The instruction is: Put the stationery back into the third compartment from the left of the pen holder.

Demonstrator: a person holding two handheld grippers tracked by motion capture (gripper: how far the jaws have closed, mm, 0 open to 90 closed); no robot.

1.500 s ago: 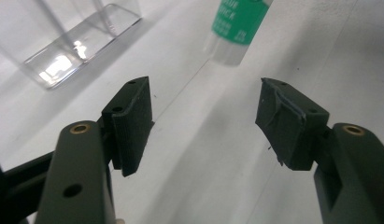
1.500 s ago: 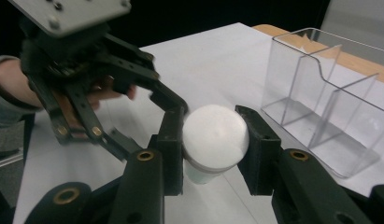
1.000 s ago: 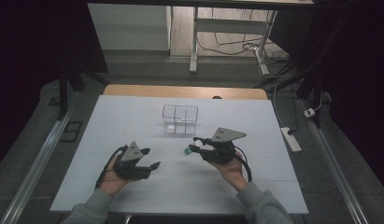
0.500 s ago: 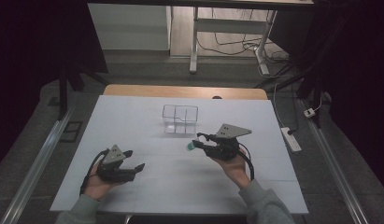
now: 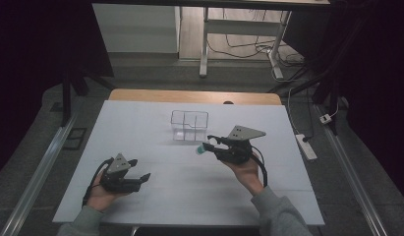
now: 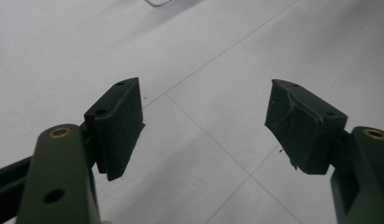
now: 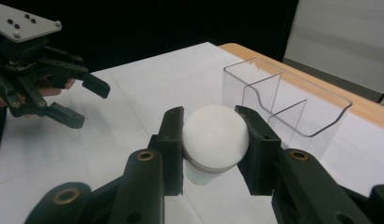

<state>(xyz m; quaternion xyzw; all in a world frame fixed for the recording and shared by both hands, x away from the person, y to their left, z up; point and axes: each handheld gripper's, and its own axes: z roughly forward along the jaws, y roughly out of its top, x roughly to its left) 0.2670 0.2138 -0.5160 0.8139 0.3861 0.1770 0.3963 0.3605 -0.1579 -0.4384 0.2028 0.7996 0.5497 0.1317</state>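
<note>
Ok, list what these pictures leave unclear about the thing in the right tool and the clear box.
- Held object: right gripper view, the jaws cover its sides and its lower part is cut off; what it is stays unclear.
- Same object, high view: too small, a teal speck.
- Clear box: left gripper view, cut off by the top edge.

Grippers: two, a left gripper (image 5: 140, 177) and a right gripper (image 5: 212, 142), both nearer the person than the clear box.
Clear boxes: one clear box (image 5: 189, 125), standing on the table.
Compartments in the clear box: at least three; the exact count cannot be told.
Small round-topped objects: one small object (image 7: 215, 137), white-topped, just beside the clear box.
Tables: one white table (image 5: 140, 123) under the clear box.
Hands: two.
</note>
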